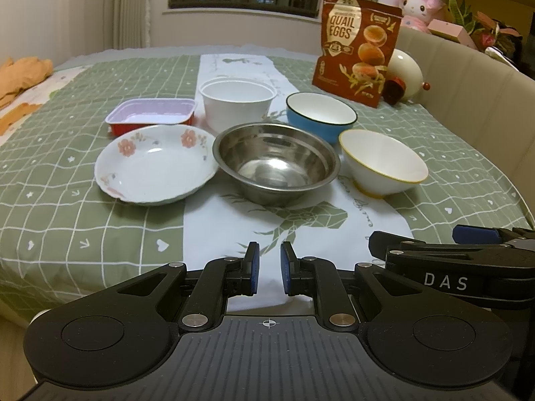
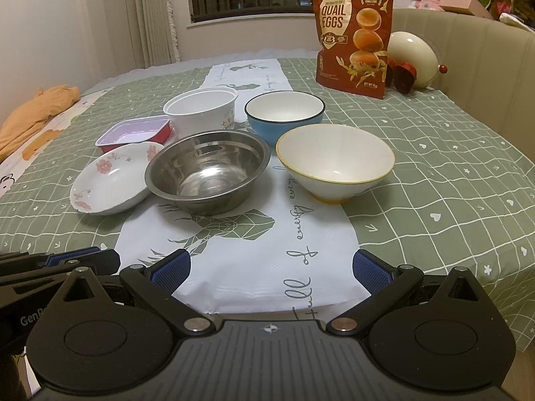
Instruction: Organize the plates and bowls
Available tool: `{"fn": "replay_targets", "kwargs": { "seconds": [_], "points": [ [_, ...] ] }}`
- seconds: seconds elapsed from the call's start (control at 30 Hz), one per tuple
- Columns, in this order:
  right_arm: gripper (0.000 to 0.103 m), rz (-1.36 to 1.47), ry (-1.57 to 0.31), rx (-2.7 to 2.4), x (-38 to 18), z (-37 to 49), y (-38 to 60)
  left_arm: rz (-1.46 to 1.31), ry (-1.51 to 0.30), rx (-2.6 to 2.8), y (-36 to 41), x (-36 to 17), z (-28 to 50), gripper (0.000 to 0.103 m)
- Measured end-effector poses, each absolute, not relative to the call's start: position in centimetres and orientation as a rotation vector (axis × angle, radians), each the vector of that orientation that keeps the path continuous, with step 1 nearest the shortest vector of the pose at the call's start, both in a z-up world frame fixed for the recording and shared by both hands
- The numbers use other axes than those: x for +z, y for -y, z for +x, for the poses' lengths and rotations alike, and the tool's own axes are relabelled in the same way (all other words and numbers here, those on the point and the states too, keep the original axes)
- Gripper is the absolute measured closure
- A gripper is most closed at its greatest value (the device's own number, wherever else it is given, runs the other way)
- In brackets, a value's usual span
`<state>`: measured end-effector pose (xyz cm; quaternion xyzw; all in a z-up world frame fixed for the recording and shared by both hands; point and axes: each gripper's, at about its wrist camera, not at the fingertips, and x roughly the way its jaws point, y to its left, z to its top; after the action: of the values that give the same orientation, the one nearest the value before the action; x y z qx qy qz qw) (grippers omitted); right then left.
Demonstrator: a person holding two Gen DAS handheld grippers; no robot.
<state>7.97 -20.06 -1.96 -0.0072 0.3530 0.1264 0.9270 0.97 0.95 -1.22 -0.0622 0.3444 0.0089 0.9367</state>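
Six dishes are sitting in two rows on the green checked cloth with its white centre strip, all upright and empty. Largest, the steel bowl is standing mid-front on the strip, shiny inside, its rim overlapping the flowered plate at its left in both views, though contact is not clear; that shallow white plate is showing pink blossoms and a scalloped edge. Right of the steel bowl, apart from it, the white bowl is flaring out from a yellow foot, with a thin yellow rim. Behind, the blue bowl is showing a white inside and dark rim; left of it the white tub is standing close beside, and the small red tray, pale inside, is lying farthest left, just behind the plate. Near the edge of the cloth, well short of the dishes, both tools are pointing downward toward them, side by side. The left gripper is keeping its blue pads drawn near together with only a narrow gap and nothing between. The right gripper is standing with pads wide apart, empty.
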Motion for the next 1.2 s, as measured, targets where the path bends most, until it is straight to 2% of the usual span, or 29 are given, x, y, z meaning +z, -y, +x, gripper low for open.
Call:
{"fn": "replay_targets", "kwargs": {
  "seconds": [0.27, 0.63, 0.8, 0.93, 1.2],
  "points": [
    [0.000, -0.017, -0.727, 0.258, -2.2, 9.1, 19.4, -0.192, -0.733, -0.046, -3.4, -0.8, 3.9, 0.087],
    [0.000, 0.127, -0.821, 0.222, -3.3, 15.3, 18.6, -0.284, -0.601, -0.441, -7.8, 4.2, 14.8, 0.087],
    [0.000, 0.196, -0.858, 0.231, -5.0, 17.8, 17.2, -0.437, -0.605, -0.462, -11.9, 1.4, 17.7, 0.087],
    [0.000, 0.230, -0.859, 0.200, -6.0, 19.6, 16.3, -0.326, -0.666, -0.342, -13.2, 0.6, 19.6, 0.087],
    [0.000, 0.350, -0.961, 0.165, -8.4, 22.6, 15.9, -0.461, -0.759, -0.368, -15.9, -2.1, 22.2, 0.087]
  ]
}}
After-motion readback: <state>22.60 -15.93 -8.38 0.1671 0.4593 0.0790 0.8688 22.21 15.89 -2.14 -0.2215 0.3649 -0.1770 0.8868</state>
